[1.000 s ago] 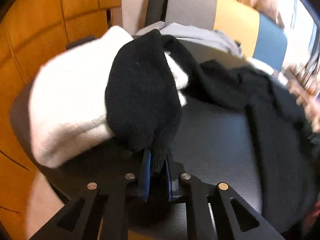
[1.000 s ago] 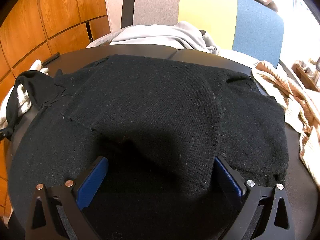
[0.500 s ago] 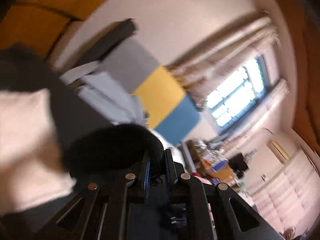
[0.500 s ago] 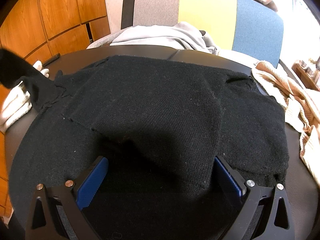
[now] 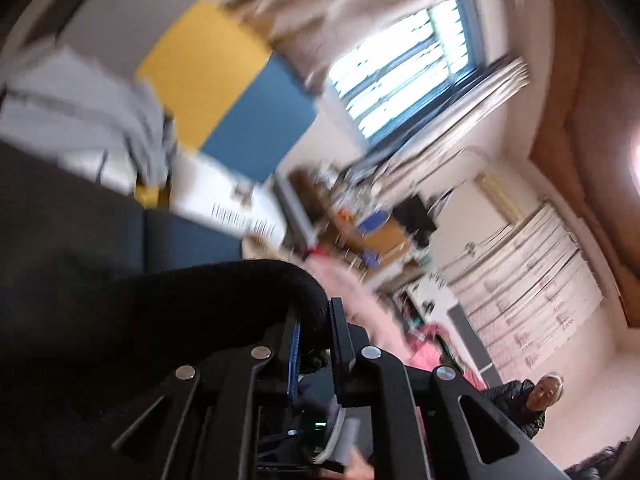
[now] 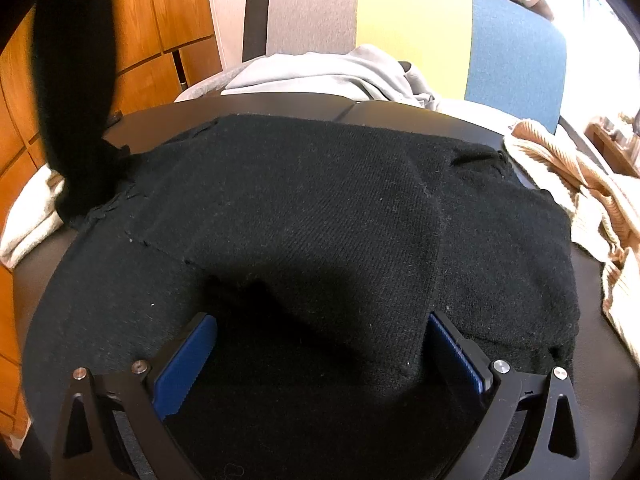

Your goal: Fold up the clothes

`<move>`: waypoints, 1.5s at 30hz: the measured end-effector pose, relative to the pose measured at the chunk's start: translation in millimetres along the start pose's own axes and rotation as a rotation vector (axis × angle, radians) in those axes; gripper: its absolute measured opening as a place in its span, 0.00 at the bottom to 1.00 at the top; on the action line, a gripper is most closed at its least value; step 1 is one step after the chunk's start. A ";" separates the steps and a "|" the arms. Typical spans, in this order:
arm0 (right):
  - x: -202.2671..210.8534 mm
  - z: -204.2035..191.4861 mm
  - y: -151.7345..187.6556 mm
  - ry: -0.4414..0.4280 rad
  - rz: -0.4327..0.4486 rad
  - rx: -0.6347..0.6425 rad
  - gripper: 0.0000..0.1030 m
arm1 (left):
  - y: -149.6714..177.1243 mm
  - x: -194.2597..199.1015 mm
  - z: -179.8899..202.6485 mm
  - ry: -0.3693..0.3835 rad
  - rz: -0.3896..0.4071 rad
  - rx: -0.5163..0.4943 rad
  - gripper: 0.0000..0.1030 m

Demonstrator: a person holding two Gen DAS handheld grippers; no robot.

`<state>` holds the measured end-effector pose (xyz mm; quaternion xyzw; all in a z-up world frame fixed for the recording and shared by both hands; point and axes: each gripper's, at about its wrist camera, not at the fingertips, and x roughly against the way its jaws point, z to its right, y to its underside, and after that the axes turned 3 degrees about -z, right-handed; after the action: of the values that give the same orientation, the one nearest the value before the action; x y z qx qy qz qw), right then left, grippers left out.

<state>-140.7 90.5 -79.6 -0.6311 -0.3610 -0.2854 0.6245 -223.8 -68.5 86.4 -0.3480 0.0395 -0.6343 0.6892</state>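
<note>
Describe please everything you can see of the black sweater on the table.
The black sweater is a soft, fuzzy knit. Its body lies spread flat over the dark round table, with one sleeve folded across the front. The other sleeve is lifted up at the left side, its end pinched in the shut left gripper. The open right gripper rests at the near edge, fingers either side of the folded sleeve. A white garment and a tan one lie beside it.

far: grey-yellow-blue chair (image 6: 416, 36) | left: wooden cabinets (image 6: 168, 32) | far right, left-wrist view: bright window (image 5: 404, 72), seated person (image 5: 532, 400)
</note>
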 end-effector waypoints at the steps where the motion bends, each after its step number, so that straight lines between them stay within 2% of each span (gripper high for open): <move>1: 0.3 0.2 0.0 -0.002 0.001 -0.002 1.00 | 2.9 -24.2 -10.5 -0.024 -0.046 0.028 0.11; 4: 1.8 1.9 -0.1 -0.014 0.002 -0.014 1.00 | 27.3 -62.7 -40.7 -0.044 -0.131 0.102 0.11; 6: 4.5 4.4 -0.4 -0.028 -0.004 -0.025 1.00 | 35.5 -77.7 -56.3 -0.088 -0.162 0.125 0.13; 7: 6.2 5.8 -0.5 -0.037 -0.009 -0.031 1.00 | 41.9 -85.0 -62.6 -0.075 -0.191 0.139 0.18; 9: 15.1 12.0 0.4 -0.064 -0.001 -0.057 1.00 | 49.7 -82.2 -69.9 -0.091 -0.182 0.167 0.23; 12: 33.8 24.5 2.8 -0.115 0.029 -0.110 0.99 | 56.0 -59.3 -78.7 -0.055 -0.128 0.208 0.28; 13: 40.3 28.4 3.4 -0.130 0.042 -0.127 0.95 | 57.8 -47.2 -81.4 -0.055 -0.100 0.218 0.29; 17: 60.5 32.8 -2.4 -0.127 0.088 -0.141 0.77 | 77.9 2.6 -104.5 -0.095 -0.020 0.257 0.31; 20: 57.0 29.1 -18.0 -0.083 0.093 -0.122 0.76 | 95.8 26.7 -122.8 -0.147 -0.001 0.289 0.31; 22: 48.1 20.7 -32.9 -0.074 0.078 -0.096 0.76 | 109.9 41.5 -136.4 -0.179 0.007 0.316 0.31; 25: 29.0 4.8 -56.1 -0.070 0.035 -0.032 0.76 | 124.3 54.6 -152.4 -0.167 0.036 0.363 0.31; 27: 10.0 -0.6 -64.7 -0.059 -0.032 -0.024 0.76 | 131.5 63.5 -160.2 -0.159 0.064 0.384 0.31; 28: 0.6 -3.3 -69.0 -0.053 -0.065 -0.020 0.72 | 133.1 68.0 -163.6 -0.154 0.078 0.393 0.31; 31: -15.0 -6.0 -73.9 -0.036 -0.124 -0.007 0.38 | 135.8 73.3 -170.1 -0.142 0.100 0.403 0.32; 32: -17.1 -6.0 -74.8 -0.036 -0.136 -0.005 0.17 | 136.2 74.4 -171.2 -0.144 0.105 0.401 0.32; 33: -12.4 -5.4 -77.2 -0.058 -0.135 -0.016 0.11 | 135.3 72.2 -169.5 -0.147 0.098 0.386 0.32; 37: 32.1 -16.2 -103.5 -0.086 -0.048 0.025 0.11 | 131.2 64.9 -164.8 -0.156 0.099 0.346 0.33; 42: 76.8 -37.1 -150.9 -0.117 0.026 0.089 0.11 | 118.9 62.4 -166.8 -0.123 0.163 0.358 0.37; 45: 105.4 -54.4 -178.3 -0.144 0.072 0.135 0.11 | 106.5 61.4 -164.7 -0.122 0.189 0.325 0.40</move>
<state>-219.8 39.6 112.9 -0.6189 -0.4005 -0.1917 0.6479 -203.5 -199.6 -70.6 -0.2646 -0.0726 -0.5426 0.7939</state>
